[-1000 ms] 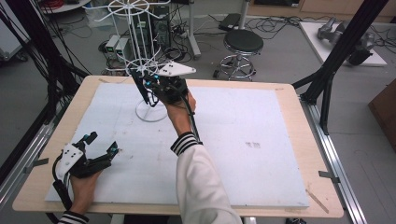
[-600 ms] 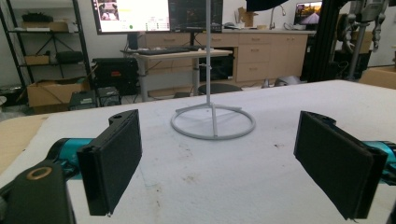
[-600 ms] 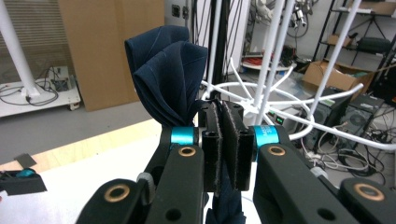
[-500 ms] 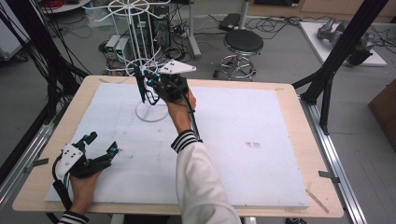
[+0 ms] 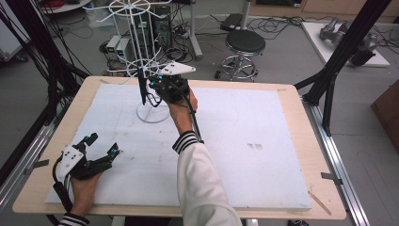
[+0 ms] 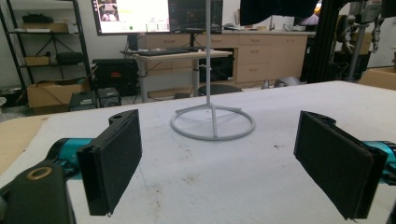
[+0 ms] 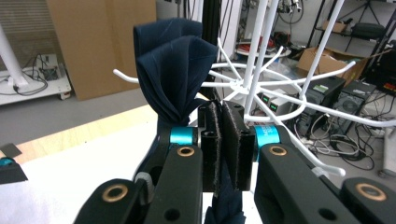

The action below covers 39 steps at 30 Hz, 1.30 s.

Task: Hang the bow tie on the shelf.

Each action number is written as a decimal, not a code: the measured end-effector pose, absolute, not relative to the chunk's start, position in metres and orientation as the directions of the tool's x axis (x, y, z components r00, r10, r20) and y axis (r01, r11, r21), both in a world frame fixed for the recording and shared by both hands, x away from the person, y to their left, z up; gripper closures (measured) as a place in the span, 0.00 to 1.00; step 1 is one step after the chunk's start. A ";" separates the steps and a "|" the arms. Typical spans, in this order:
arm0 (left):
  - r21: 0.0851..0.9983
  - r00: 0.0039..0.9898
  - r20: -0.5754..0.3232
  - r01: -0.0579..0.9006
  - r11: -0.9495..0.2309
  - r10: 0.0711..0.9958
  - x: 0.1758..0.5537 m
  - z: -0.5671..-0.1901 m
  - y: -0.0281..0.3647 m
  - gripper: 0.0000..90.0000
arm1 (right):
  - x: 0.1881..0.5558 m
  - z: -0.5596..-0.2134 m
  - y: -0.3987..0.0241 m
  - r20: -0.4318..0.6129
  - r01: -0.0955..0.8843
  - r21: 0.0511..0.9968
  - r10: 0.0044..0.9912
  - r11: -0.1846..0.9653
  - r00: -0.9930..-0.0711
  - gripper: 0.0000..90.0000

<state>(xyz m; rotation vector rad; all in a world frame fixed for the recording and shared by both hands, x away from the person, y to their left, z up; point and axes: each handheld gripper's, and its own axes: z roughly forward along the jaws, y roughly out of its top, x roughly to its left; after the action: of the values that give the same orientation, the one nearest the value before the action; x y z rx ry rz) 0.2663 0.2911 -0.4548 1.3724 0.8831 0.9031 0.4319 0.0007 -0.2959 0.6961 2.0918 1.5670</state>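
Note:
A white wire rack (image 5: pixel 141 117) stands on a ring base at the back left of the white board (image 5: pixel 263 155). My right gripper (image 5: pixel 148 87) is held up beside the rack's lower arms, shut on a dark navy cloth (image 5: pixel 142 89) that hangs down from its jaws. In the right gripper view the cloth (image 7: pixel 173 70) bunches above the closed pads (image 7: pixel 211 140), with the rack's arms (image 7: pixel 280 100) just behind my right gripper (image 7: pixel 223 114). My left gripper (image 5: pixel 102 143) rests near the front left corner, open and holding nothing. In its own view my left gripper (image 6: pixel 224 156) faces the rack's base (image 6: pixel 187 134).
The board lies on a wooden table (image 5: pixel 301 101) with black frame posts (image 5: pixel 346 47) at its sides. A black stool (image 5: pixel 244 44) and several cables lie on the floor behind. Two small dark marks (image 5: pixel 254 146) show on the board's right half.
The right gripper and the cloth have barely shifted beside the rack. The left hand has stayed where it was.

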 end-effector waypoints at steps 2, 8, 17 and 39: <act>1.000 0.408 0.009 -0.016 -0.003 0.913 0.266 -0.455 0.291 0.17 | 0.433 -0.297 0.001 -0.046 0.141 0.959 0.625 0.247 -0.779 0.94; 1.000 0.408 0.009 -0.018 -0.002 0.913 0.266 -0.455 0.291 0.17 | 0.433 -0.297 0.000 -0.049 0.145 0.956 0.623 0.256 -0.780 0.93; 1.000 0.408 0.010 -0.019 -0.003 0.913 0.266 -0.455 0.291 0.17 | 0.431 -0.294 -0.004 -0.051 0.137 0.959 0.627 0.248 -0.777 0.89; 1.000 0.404 0.019 -0.015 -0.014 0.915 0.267 -0.455 0.290 0.17 | 0.362 -0.266 -0.090 -0.103 0.074 0.972 0.690 0.222 -0.716 0.21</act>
<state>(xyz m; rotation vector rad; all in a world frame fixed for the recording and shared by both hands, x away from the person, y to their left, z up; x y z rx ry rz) 0.2668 0.2898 -0.4546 1.3816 0.8816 0.9144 0.3622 -0.0903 -0.2656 0.7023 1.9727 1.5255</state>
